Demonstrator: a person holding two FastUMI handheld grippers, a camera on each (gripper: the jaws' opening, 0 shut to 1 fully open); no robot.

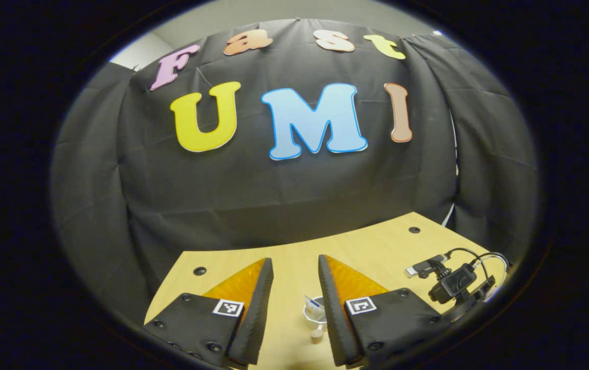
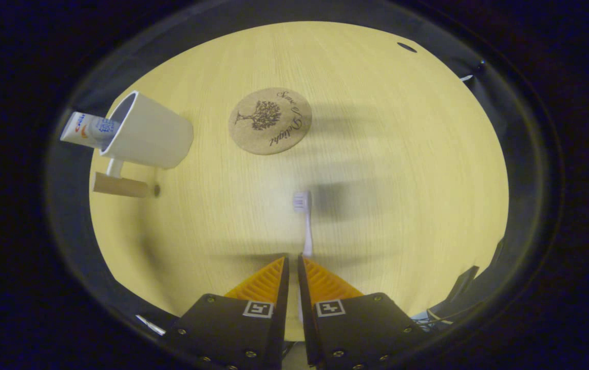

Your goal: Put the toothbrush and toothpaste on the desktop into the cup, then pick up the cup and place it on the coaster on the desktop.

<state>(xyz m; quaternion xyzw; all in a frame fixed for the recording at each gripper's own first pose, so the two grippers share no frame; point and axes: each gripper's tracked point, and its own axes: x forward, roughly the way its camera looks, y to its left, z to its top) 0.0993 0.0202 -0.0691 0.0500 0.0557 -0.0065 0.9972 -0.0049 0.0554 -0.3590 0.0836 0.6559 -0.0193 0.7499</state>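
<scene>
1. Right gripper (image 2: 292, 267) looks straight down on the counter (image 2: 376, 154); its jaws are nearly closed on the toothbrush (image 2: 305, 226) handle, bristle head pointing fwd, away from the camera. Brush seems lifted clear of the counter, judging by the blurred shadow beside it, so it's prob. being carried toward the cup.
2. Cup (image 2: 145, 131) sits upper left in the right gripper view, mouth facing the camera side, w/ the toothpaste (image 2: 89, 129) already inside, tube end sticking out past the rim. So half the loading looks done.
3. Coaster (image 2: 269, 121) lies bare, just beside the cup and beyond the brush head; it's kept free for the last step.
4. A tan cylinder-like piece (image 2: 119, 185) sits under the cup; can't tell what it is.
5. Left gripper (image 1: 295, 293) is held level, jaws released and wide apart, gripping nothing; cup (image 1: 315, 311) is seen low betw. them. Likely waiting out of the way.
6. A small camera w/ cables (image 1: 453, 282) sits on the counter's right edge in the left gripper view.
</scene>
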